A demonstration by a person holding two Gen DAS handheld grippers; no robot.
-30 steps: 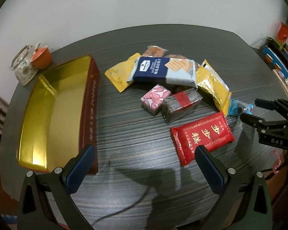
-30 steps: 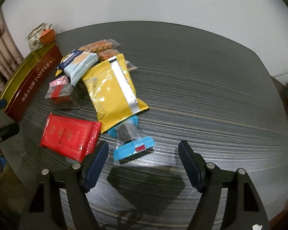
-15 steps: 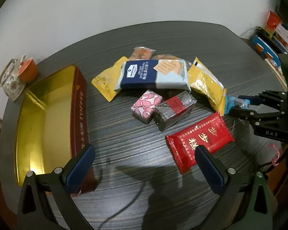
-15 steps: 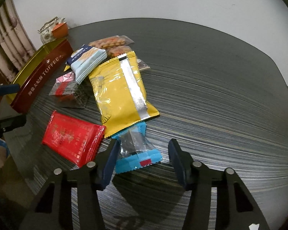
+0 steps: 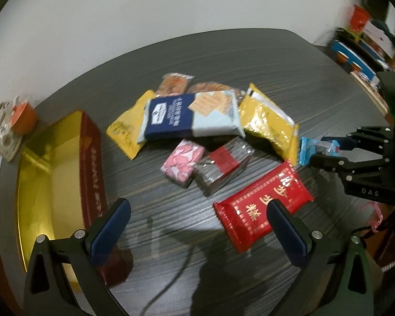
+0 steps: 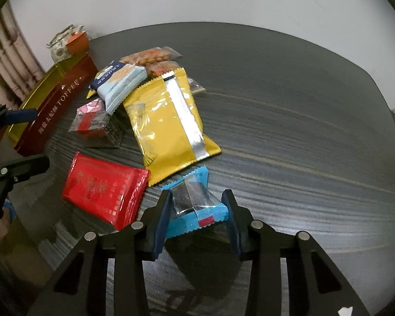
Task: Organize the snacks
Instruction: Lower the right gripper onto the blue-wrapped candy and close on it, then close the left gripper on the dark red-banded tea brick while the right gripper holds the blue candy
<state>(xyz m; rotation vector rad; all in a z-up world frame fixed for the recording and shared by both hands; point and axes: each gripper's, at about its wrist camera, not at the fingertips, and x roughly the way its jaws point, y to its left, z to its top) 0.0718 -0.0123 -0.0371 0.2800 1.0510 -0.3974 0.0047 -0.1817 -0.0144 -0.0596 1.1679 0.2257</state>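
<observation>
My right gripper (image 6: 197, 206) has just been closing; both pads now press the sides of the blue-ended clear snack packet (image 6: 194, 205), at the near end of the pile, touching the yellow bag (image 6: 168, 121). My left gripper (image 5: 197, 226) hangs wide open, empty, over the table (image 5: 171, 210) between the gold tin (image 5: 52, 184) and red packet (image 5: 263, 205).

A small blue-edged clear packet (image 6: 194, 205) lies flat beside a red packet (image 6: 102, 187). A yellow bag (image 6: 168, 121) overlaps its far end.
</observation>
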